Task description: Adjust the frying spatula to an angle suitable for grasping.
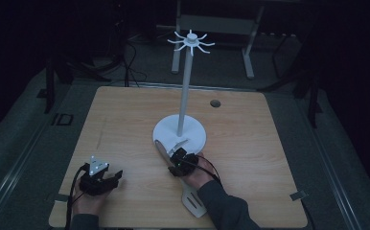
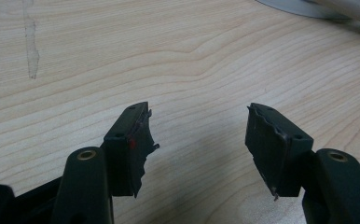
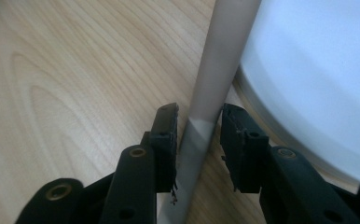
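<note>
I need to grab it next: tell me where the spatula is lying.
In the high view the spatula lies on the table right of centre, its handle running between the right gripper jaws to the white stand's base.

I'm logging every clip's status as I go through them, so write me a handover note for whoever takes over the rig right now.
Left gripper: open, empty, over bare table.
Right gripper: open, jaws either side of the spatula handle, pads apparently not pressing.
Spatula: flat on the table, handle end beside the white stand's base.
Done: handle straddled.
Left: probably close on the handle, lift it and hang it on the stand's hooks, which are bare.
</note>
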Demonstrator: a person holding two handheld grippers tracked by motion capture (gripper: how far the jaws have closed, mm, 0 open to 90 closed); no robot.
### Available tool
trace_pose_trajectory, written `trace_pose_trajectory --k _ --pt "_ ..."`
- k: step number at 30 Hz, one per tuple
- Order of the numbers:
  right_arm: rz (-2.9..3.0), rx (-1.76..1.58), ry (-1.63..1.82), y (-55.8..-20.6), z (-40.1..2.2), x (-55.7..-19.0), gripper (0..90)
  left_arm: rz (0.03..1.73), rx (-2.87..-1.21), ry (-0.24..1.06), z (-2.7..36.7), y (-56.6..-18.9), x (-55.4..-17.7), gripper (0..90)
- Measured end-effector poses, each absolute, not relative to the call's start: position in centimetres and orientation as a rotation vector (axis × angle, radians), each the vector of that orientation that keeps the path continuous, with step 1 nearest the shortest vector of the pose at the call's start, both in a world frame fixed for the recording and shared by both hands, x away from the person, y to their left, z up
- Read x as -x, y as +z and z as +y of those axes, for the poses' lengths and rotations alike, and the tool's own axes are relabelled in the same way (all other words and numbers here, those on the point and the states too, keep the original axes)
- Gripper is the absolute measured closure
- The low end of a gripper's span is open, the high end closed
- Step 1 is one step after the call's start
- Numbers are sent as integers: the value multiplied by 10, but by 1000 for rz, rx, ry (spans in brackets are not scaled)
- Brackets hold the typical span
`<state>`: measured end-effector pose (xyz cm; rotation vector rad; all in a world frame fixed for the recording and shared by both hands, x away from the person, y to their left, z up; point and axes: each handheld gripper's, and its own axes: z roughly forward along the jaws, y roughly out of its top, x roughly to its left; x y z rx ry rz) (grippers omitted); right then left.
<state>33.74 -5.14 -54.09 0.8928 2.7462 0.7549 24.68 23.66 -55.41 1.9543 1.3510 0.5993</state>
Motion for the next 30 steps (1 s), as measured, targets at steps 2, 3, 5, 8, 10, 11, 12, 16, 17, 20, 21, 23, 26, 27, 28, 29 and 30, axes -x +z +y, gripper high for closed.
trace_pose_trajectory --k 2,3,5,8,10,11,12,16,17,20,21,23,26,27,28,29,30 --pt "2749 -905 737 -542 -49 -338 696 1350 -1953 598 237 -554 -247 404" --pt "2751 -915 737 -542 -49 -338 700 1351 -1952 599 237 -554 -247 405" --pt "2751 -926 734 -541 -50 -338 712 1352 -1951 599 238 -554 -246 404" --pt "2759 -921 735 -539 -54 -336 735 1353 -1950 598 238 -554 -246 404" --pt "2759 -906 737 -537 -59 -336 745 1352 -1951 597 238 -554 -247 404" --pt "2752 -913 731 -536 -62 -336 748 1352 -1951 597 237 -554 -247 404" --pt "2747 -918 732 -535 -66 -336 750 1352 -1952 596 237 -554 -247 404" --pt "2723 -976 725 -533 -84 -341 750 1349 -1959 598 237 -554 -247 404" --pt "2719 -986 721 -532 -89 -342 750 1349 -1959 598 237 -555 -247 405" --pt "2703 -1005 704 -532 -103 -344 751 1352 -1962 595 236 -555 -247 404" --pt "2701 -1015 694 -532 -109 -345 751 1353 -1961 595 236 -555 -247 404" --pt "2700 -1027 675 -533 -116 -345 751 1354 -1962 592 236 -555 -248 404" --pt "2705 -1039 625 -536 -125 -345 752 1355 -1961 590 236 -555 -248 404" --pt "2705 -1043 632 -536 -128 -345 754 1355 -1964 591 236 -555 -248 404" --pt "2710 -1044 633 -536 -130 -346 753 1355 -1966 591 236 -555 -248 404" --pt "2710 -1048 636 -536 -131 -346 751 1354 -1967 591 235 -555 -248 404" --pt "2716 -1046 639 -537 -131 -347 745 1354 -1968 591 235 -555 -248 404"
